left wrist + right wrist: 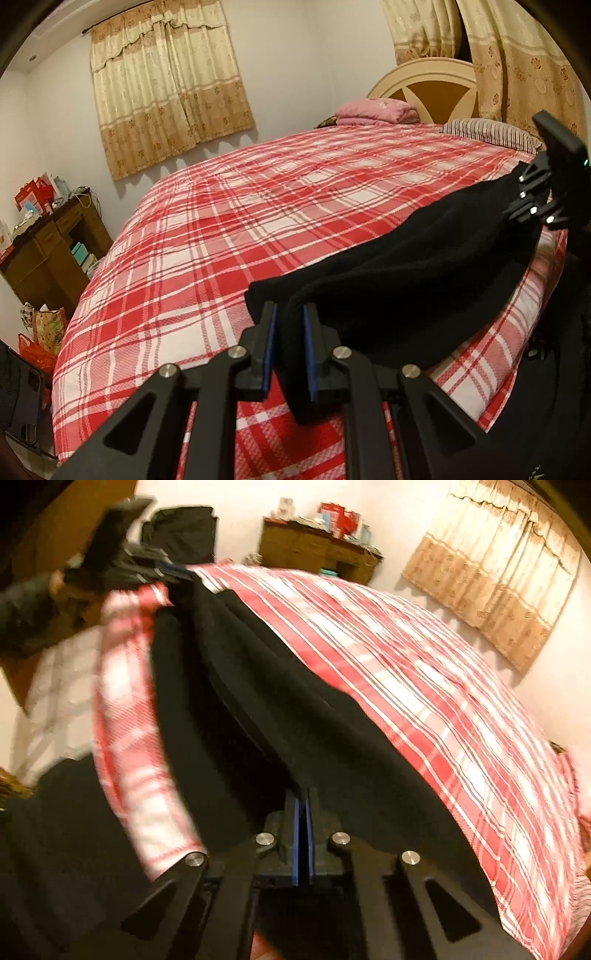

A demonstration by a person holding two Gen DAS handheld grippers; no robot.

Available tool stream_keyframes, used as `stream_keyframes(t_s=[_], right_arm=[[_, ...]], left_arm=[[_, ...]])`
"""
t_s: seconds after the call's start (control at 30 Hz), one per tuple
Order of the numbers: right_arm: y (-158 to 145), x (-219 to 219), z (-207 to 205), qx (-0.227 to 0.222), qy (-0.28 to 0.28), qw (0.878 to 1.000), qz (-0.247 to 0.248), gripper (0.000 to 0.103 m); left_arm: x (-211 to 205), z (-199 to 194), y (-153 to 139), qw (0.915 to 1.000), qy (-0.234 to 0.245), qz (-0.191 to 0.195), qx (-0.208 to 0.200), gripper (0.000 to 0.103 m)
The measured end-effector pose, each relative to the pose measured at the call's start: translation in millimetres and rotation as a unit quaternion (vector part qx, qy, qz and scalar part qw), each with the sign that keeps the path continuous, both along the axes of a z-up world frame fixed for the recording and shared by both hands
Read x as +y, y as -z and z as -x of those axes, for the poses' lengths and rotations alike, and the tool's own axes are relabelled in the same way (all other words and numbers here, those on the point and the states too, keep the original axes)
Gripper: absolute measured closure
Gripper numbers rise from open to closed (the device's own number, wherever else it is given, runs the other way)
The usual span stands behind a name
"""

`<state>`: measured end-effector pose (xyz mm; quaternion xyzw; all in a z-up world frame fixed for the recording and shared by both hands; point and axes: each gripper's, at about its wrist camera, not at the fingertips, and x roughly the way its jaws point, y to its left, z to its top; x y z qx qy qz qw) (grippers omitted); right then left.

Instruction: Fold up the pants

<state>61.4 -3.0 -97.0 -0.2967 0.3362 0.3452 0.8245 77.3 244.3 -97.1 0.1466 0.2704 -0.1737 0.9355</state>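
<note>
Left tongs (290,354) and right tongs (303,830) both gripping black pants (406,266), stretching them between, hanging over plaid bed (229,229) edge, likely flattening before folding.

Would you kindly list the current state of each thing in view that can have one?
Black fabric pants: held at both ends, stretched above the bed.
Left gripper: jaws shut on the pants.
Right gripper: jaws shut on the pants.
Red-and-white plaid bedspread: spread flat.
Beige floral curtains: drawn closed.
</note>
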Motion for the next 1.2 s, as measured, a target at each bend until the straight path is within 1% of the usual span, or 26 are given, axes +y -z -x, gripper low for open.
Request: stream_keyframes(t_s=[0.07, 0.13, 0.17, 0.23, 0.3, 0.33, 0.37, 0.4, 0.47, 0.53, 0.6, 0.73, 0.83, 0.9, 0.93, 0.97, 1.03, 1.07, 1.13, 1.2], right_arm=[[-8.0, 1.5, 10.6, 0.002, -0.013, 1.000, 0.000, 0.101], [-4.4, 3.3, 17.4, 0.028, -0.027, 0.999, -0.002, 0.101], [1.2, 4.9, 18.4, 0.034, -0.030, 0.999, 0.003, 0.101], [21.2, 8.5, 19.5, 0.045, -0.034, 0.998, 0.022, 0.101], [39.3, 9.5, 16.2, 0.069, -0.032, 0.997, 0.028, 0.101], [44.5, 9.1, 14.9, 0.072, -0.030, 0.997, 0.029, 0.101], [47.7, 8.3, 13.0, 0.076, -0.028, 0.996, 0.027, 0.101], [48.3, 7.7, 11.2, 0.081, -0.027, 0.996, 0.024, 0.101], [46.5, 8.6, 13.5, 0.076, -0.030, 0.996, 0.027, 0.101], [48.0, 10.6, 16.1, 0.075, -0.039, 0.996, 0.038, 0.100], [47.9, 10.3, 20.9, 0.061, -0.048, 0.996, 0.045, 0.099], [42.0, -1.3, 20.3, 0.080, -0.048, 0.995, 0.037, 0.095], [33.6, -12.6, 19.0, 0.089, -0.046, 0.995, 0.025, 0.093], [23.4, -21.3, 16.0, 0.088, -0.039, 0.995, 0.011, 0.093], [18.2, -24.5, 14.4, 0.085, -0.036, 0.996, 0.003, 0.093], [11.5, -28.7, 10.1, 0.076, -0.026, 0.997, -0.008, 0.093], [7.5, -31.3, 0.4, 0.066, -0.004, 0.998, -0.017, 0.092], [9.3, -33.3, -8.6, 0.066, 0.021, 0.997, -0.017, 0.092], [17.3, -33.7, -18.1, 0.071, 0.047, 0.996, -0.008, 0.091], [30.6, -34.8, -21.3, 0.083, 0.060, 0.995, 0.010, 0.090]], left_arm=[[5.3, 2.5, 1.4, 1.0000, -0.001, 0.002, 0.003, 0.088], [11.4, 5.0, 5.4, 0.9999, -0.003, 0.013, 0.011, 0.088], [13.1, 6.4, 8.4, 0.9997, -0.003, 0.017, 0.016, 0.088], [12.2, 10.6, 15.2, 0.9998, 0.000, 0.010, 0.019, 0.088], [13.4, 13.0, 18.2, 0.9996, -0.004, 0.016, 0.023, 0.088], [13.5, 14.7, 18.5, 0.9996, -0.005, 0.016, 0.023, 0.087], [13.3, 16.3, 18.7, 0.9997, -0.006, 0.012, 0.022, 0.084], [12.8, 18.0, 19.2, 0.9997, -0.008, 0.007, 0.022, 0.084], [14.7, 19.8, 19.5, 0.9996, -0.012, 0.004, 0.024, 0.081], [19.1, 24.4, 21.0, 0.9993, -0.021, -0.002, 0.031, 0.075], [24.1, 30.0, 22.2, 0.9990, -0.028, -0.009, 0.034, 0.075], [42.1, 44.2, 25.8, 0.9963, -0.062, -0.036, 0.048, 0.074], [58.0, 53.0, 20.9, 0.9938, -0.097, -0.027, 0.047, 0.074], [58.6, 56.9, 10.8, 0.9930, -0.112, -0.015, 0.032, 0.074], [55.5, 56.2, 5.9, 0.9931, -0.114, -0.005, 0.025, 0.067], [50.3, 56.1, 0.8, 0.9935, -0.112, 0.005, 0.015, 0.054], [33.1, 53.1, -10.0, 0.9940, -0.107, 0.018, -0.013, 0.042], [19.6, 49.0, -14.7, 0.9950, -0.093, 0.032, -0.021, 0.041], [0.1, 40.5, -15.7, 0.9964, -0.063, 0.054, -0.021, 0.041], [-27.5, 28.3, -9.4, 0.9978, -0.039, 0.053, -0.003, 0.041]])
